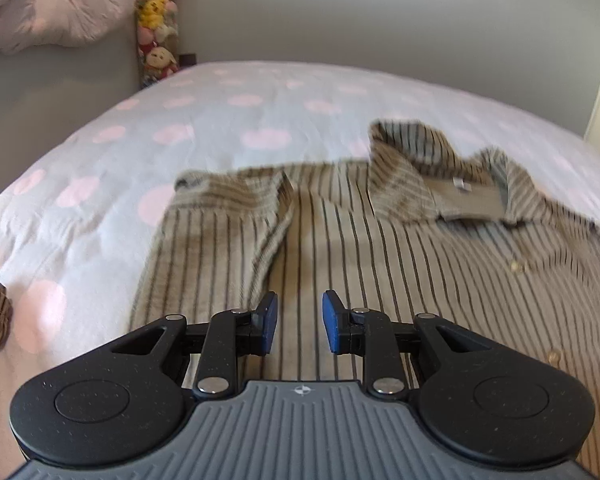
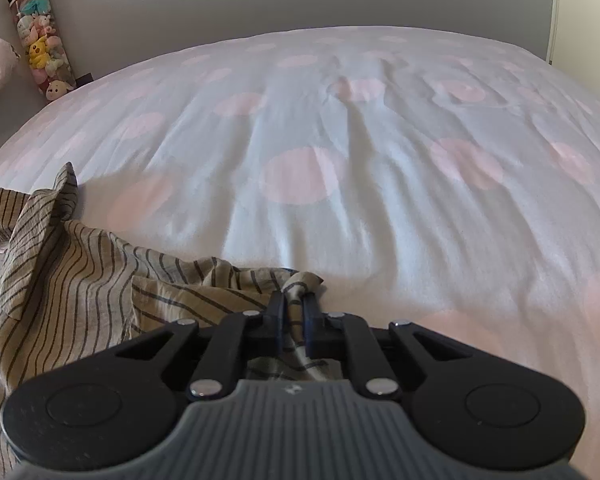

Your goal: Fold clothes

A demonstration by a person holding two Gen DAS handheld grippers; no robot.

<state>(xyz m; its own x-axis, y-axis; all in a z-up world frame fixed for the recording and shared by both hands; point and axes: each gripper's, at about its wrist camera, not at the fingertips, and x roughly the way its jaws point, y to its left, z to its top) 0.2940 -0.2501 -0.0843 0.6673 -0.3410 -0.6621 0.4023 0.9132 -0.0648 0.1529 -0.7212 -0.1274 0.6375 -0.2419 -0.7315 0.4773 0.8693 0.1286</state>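
Left wrist view showed the striped shirt [image 1: 380, 248] spread face-up on the dotted bedsheet [image 1: 220, 120], its left sleeve [image 1: 236, 208] folded in over the body, with the left gripper [image 1: 299, 322] hovering above it, jaws apart and empty. On the right, the right gripper [image 2: 296, 312] was clamped on the other sleeve's bunched end [image 2: 300, 284] (not yet laid over), so the fold looked barely half done, with the lengthwise folds left.

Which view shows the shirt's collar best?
The left wrist view: the collar lies open with its inner label visible, beyond the open left hand-held gripper. The right wrist view shows only its edge at far left.
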